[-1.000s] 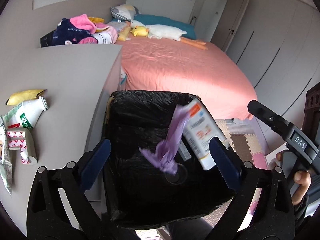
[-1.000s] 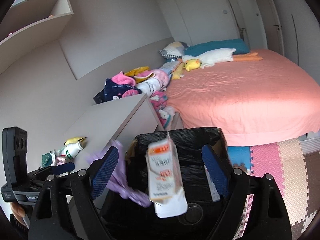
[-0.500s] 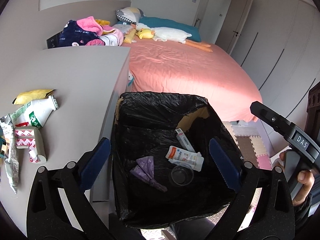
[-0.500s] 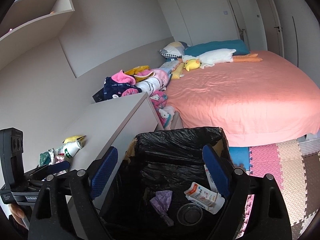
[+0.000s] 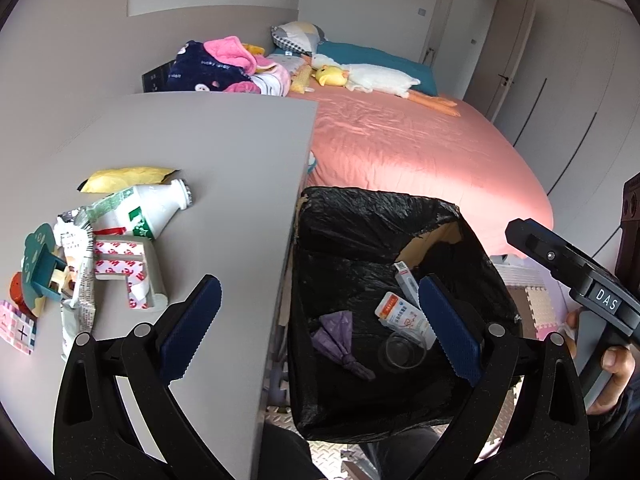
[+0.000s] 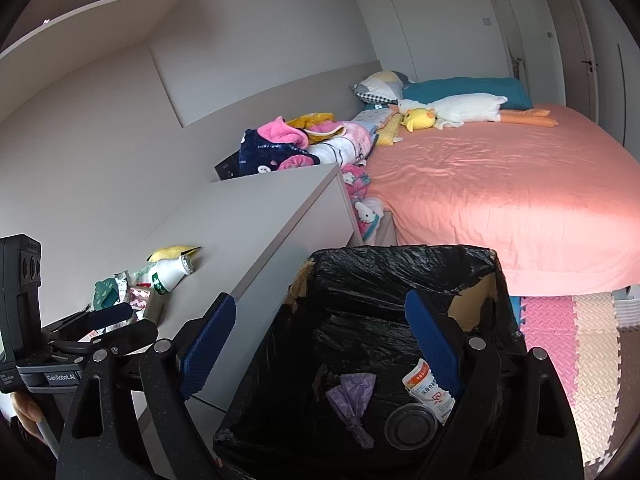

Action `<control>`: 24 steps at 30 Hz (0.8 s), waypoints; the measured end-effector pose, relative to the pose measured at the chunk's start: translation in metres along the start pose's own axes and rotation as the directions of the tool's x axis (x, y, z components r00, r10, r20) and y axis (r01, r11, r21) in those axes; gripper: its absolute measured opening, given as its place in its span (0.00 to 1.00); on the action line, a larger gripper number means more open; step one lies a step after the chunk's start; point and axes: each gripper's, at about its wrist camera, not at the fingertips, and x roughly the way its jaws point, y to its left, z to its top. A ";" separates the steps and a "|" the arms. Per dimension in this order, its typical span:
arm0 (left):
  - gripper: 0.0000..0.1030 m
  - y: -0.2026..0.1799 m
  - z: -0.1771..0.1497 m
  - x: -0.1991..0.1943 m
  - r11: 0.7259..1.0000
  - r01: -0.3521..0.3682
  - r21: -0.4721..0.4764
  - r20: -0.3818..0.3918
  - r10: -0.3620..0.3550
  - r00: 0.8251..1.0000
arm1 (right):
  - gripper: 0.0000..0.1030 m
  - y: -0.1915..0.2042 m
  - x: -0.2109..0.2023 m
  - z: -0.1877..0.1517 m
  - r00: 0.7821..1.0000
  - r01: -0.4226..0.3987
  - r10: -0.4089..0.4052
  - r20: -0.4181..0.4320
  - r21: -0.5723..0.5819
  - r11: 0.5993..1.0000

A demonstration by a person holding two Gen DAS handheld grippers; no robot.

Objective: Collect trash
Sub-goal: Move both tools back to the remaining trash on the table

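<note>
Two grippers hang above a black-lined bin [image 5: 360, 236] that stands on the floor against the edge of a grey desk [image 5: 224, 148]. Left gripper [image 5: 318, 330]: jaws wide apart, nothing between the blue pads; one pad lies over the desk at 9 o'clock from the bin, the other over the bin's interior. Right gripper [image 6: 320, 344]: jaws likewise spread, empty, framing the bin mouth from above.

Trash already in the bin, seen at its bottom: a purple wrapper [image 5: 340, 338] at 7 o'clock, a white-and-orange carton [image 5: 404, 316] at 3 o'clock of the wrapper, a clear round lid [image 5: 402, 350] just below the carton, and a small white tube [image 5: 405, 280] at 12 o'clock of the carton. The same wrapper [image 6: 354, 396], carton [image 6: 430, 392] and lid [image 6: 410, 426] appear in the right wrist view.

Trash on the desk, grouped at 9 o'clock of the bin: a white bottle [image 5: 154, 210] lying on its side, a yellow packet [image 5: 128, 178] just beyond it at 12 o'clock, a grey box with red-and-white print [image 5: 130, 276] at 6 o'clock of the bottle, crumpled wrappers [image 5: 80, 280] touching the box, and a teal card [image 5: 40, 264] at the far left.

Background: a pink bed [image 5: 420, 152] at 12 o'clock, with a plush duck [image 5: 360, 78] near the pillows. A hand [image 5: 612, 372] grips the right gripper's handle at the left view's 3 o'clock.
</note>
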 end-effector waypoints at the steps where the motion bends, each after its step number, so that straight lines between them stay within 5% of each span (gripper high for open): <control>1: 0.93 0.004 -0.001 -0.002 1.000 -0.007 -0.004 0.000 0.007 1.000 | 0.84 0.004 0.002 0.000 1.000 -0.006 0.006 -0.003 -0.005 1.000; 24: 0.94 0.099 -0.021 -0.047 0.981 -0.168 -0.094 0.022 0.170 0.985 | 0.84 0.112 0.060 -0.009 0.982 -0.164 0.149 -0.120 -0.130 0.978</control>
